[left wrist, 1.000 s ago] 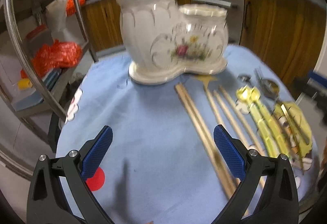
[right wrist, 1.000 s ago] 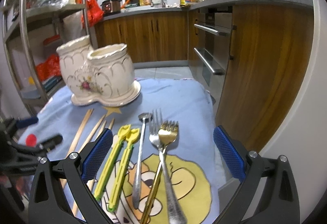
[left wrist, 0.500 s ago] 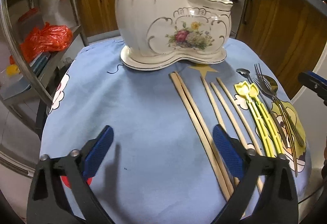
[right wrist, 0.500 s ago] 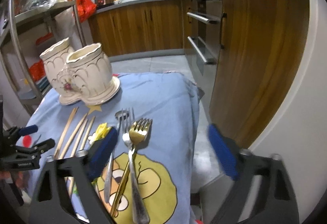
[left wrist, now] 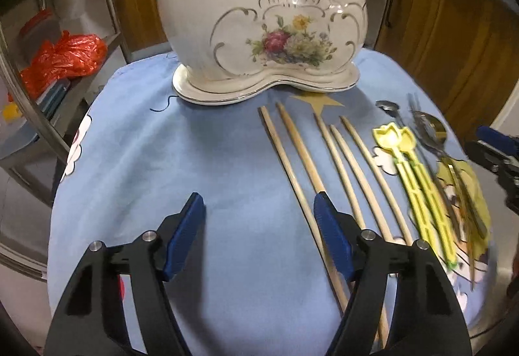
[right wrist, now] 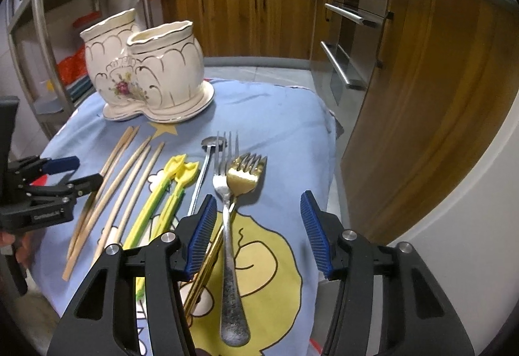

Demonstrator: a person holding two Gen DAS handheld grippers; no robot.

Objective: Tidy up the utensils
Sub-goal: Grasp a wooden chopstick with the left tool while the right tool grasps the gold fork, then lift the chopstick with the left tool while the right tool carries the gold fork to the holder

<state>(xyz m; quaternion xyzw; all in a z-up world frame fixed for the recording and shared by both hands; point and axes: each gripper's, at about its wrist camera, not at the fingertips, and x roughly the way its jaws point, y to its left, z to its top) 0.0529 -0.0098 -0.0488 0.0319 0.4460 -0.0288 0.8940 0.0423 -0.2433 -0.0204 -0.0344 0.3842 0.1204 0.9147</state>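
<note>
so both jaws gape: left gripper [left wrist: 259,219] lower middle, right gripper [right wrist: 256,226]; thin light wooden chopsticks [left wrist: 292,161] roll easily, pinch mid-stick.

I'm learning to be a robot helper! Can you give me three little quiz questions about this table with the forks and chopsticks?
1. True or false: the ceramic holder already has utensils in it.
2. How many wooden chopsticks lie on the blue cloth?
3. The right gripper is: A) open B) shut on the gold fork.

Key: 1 false, none stick out of it; 2 five; 3 A.
</note>
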